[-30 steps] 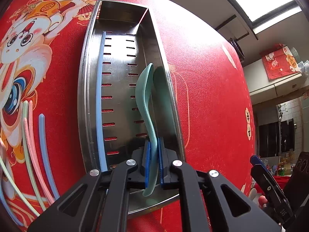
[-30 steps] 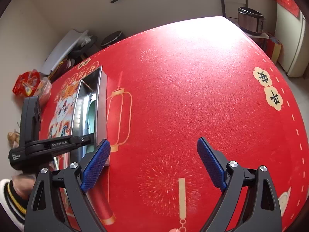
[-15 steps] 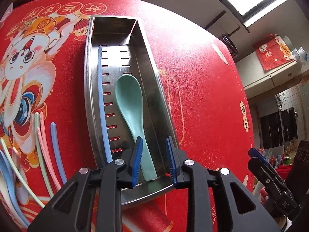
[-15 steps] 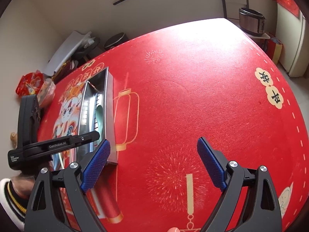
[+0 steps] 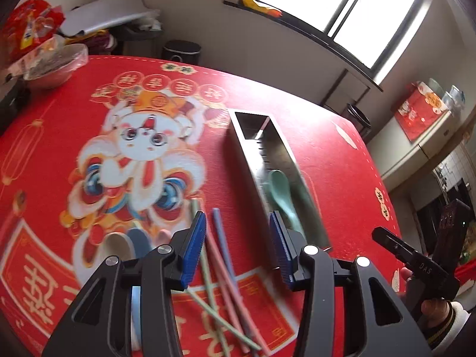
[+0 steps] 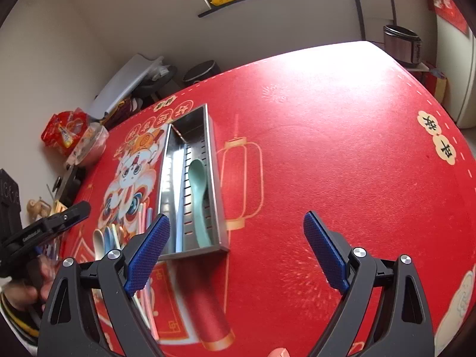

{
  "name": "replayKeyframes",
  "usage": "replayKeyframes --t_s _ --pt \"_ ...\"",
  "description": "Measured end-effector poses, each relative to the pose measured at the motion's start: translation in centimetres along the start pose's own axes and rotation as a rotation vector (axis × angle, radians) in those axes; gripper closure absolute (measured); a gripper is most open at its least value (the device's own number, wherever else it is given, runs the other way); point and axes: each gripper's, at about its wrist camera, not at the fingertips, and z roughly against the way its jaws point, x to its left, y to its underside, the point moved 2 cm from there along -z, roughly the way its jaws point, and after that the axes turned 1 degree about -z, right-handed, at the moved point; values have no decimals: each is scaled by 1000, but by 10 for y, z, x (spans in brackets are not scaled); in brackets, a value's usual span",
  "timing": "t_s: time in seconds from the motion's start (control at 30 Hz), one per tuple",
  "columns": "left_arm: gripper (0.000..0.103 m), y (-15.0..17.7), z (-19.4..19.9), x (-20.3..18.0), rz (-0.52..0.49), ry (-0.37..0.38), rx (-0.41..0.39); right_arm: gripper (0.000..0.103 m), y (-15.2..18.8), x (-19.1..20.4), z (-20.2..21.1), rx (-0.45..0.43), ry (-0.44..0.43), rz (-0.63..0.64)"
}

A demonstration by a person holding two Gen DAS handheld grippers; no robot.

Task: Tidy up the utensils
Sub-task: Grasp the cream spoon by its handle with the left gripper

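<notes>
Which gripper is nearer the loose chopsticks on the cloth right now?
Left. The left gripper hangs open right over the chopsticks; the right gripper is beyond the tray, over bare cloth.

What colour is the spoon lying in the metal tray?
Pale mint green spoon; clearest in the right wrist view.

Both cameras sit just behind their own jaws and look steeply down and forward over the red bench (image 5: 333,160). In the left wrist view the steel tray (image 5: 293,160) runs ahead off the right-hand jaw; in the right wrist view it lies ahead of the left-hand one. Both share the tray and the window wall.
</notes>
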Motion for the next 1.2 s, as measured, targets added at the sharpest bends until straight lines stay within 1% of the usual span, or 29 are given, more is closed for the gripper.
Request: replayKeyframes --t_s 0.13,0.2,0.23,0.3,0.37,0.53,0.6,0.63,0.7,0.77,0.83,0.9,0.97,1.03,1.2 --pt "60 5 31 60 77 -49 -16 15 4 32 -6 -2 -24 22" --pt "60 14 39 87 110 -62 1 15 9 48 -11 4 -24 24" --pt "60 20 41 97 119 -64 15 15 12 55 -14 22 -30 19" --pt "60 31 42 112 122 -54 48 15 19 70 -19 53 -26 19" --pt "60 43 38 120 120 -25 89 15 26 82 -24 84 -10 19" --pt "61 74 21 118 86 68 210 15 42 104 -30 118 38 20" --pt "70 79 18 115 51 86 242 15 47 110 -30 120 53 28" --pt "72 79 19 115 38 95 245 15 49 113 -29 121 59 30" --pt "80 79 20 117 35 119 244 15 53 118 -28 123 67 35" --pt "83 80 18 120 41 139 249 15 57 121 -28 128 70 45" --pt "83 82 12 122 48 151 262 15 60 124 -27 131 69 58" --pt "83 87 7 123 53 156 290 15 62 127 -26 132 74 57" --pt "83 90 3 123 68 180 312 15 64 130 -26 134 69 65" --pt "83 90 0 125 79 190 315 15 65 133 -25 132 74 81" --pt "83 89 -5 126 93 207 330 15 63 133 -20 116 73 75"
